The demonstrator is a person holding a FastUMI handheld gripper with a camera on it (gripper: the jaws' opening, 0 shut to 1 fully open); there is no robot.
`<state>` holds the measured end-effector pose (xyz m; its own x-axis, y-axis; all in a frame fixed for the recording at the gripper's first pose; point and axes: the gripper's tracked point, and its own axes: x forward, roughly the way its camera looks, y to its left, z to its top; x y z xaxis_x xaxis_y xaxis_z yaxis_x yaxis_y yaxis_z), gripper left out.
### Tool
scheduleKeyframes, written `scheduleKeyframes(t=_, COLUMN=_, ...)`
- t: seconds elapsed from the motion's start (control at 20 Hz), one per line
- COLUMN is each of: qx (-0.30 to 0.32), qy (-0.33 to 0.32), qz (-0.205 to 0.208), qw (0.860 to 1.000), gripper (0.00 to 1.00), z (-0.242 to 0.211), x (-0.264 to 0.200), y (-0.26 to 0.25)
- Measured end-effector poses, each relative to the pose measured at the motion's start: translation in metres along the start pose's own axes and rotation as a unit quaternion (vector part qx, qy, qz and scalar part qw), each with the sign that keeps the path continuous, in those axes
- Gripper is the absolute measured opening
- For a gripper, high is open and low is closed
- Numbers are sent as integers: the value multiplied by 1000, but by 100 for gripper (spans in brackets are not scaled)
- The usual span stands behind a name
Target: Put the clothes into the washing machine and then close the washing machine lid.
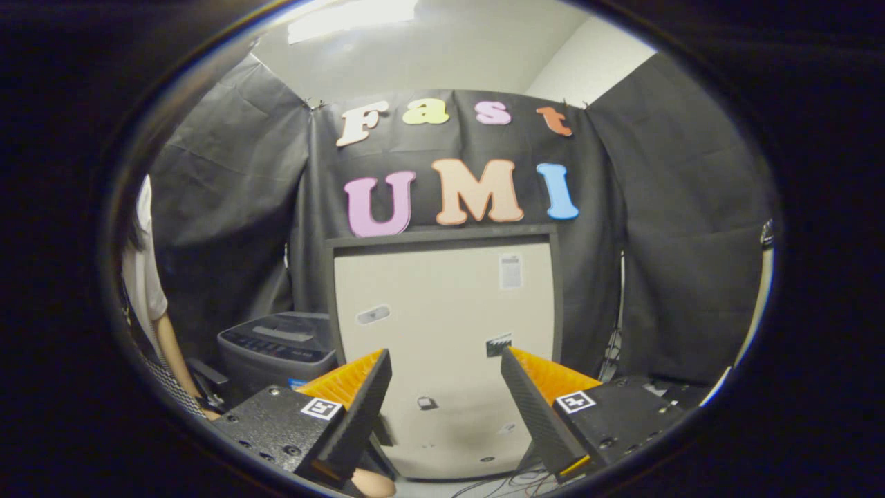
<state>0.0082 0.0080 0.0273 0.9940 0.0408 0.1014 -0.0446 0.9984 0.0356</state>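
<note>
Two fingers: the gripper [446, 373] is spread wide, nothing between them.
Washing machine lid [442, 311]: raised upright, pale inner face toward the camera, dark frame around it, standing just beyond the fingers.
Grey appliance [276, 349]: beside the lid, beyond the left finger, its control panel on top.
Person [148, 277]: in a white sleeve next to the grey appliance.
Cables [505, 484]: below the lid.

a pale strip of floor [442, 490] shows low between the spread fingers of the gripper [444, 351], which hold nothing. thin dark cables [515, 481] lie loose on it. a beige panel [442, 311] in a dark frame stands upright just behind; whether its foot touches the floor is unclear.
</note>
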Motion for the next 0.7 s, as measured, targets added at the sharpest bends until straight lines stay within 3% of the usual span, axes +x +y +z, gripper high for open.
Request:
scheduleKeyframes(t=0.45, qx=-15, qy=44, qz=23, qw=999, gripper=97, z=-31, x=-17, y=14)
scheduleKeyframes(t=0.7, qx=-10, qy=48, qz=73, qw=996, gripper=97, z=-36, x=-24, y=35)
